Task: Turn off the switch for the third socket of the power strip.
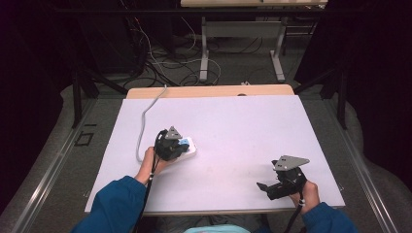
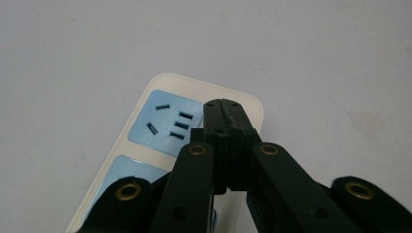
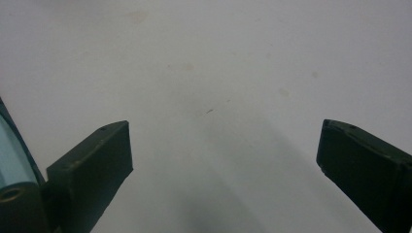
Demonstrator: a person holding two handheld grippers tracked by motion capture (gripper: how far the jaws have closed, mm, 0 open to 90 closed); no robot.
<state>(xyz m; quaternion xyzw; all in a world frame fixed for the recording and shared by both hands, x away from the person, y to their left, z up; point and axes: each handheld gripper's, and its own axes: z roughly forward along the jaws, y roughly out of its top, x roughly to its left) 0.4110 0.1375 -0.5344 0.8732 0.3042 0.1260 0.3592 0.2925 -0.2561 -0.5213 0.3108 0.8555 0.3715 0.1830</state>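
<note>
Left gripper [image 2: 224, 109] has its 2 black jaws pressed flat together, nothing between them, tips sitting over the far end of a white power strip [image 2: 160, 82]. The strip lies on a pale grey table [image 2: 316, 58] and runs off the bottom edge at a slant. Its end socket [image 2: 165, 121] is a light blue panel with 5 dark slots, just left of the jaw tips. A 2nd blue panel [image 2: 121, 170] sits below it, mostly hidden behind the gripper's linkage arms with their brass rivets.
</note>
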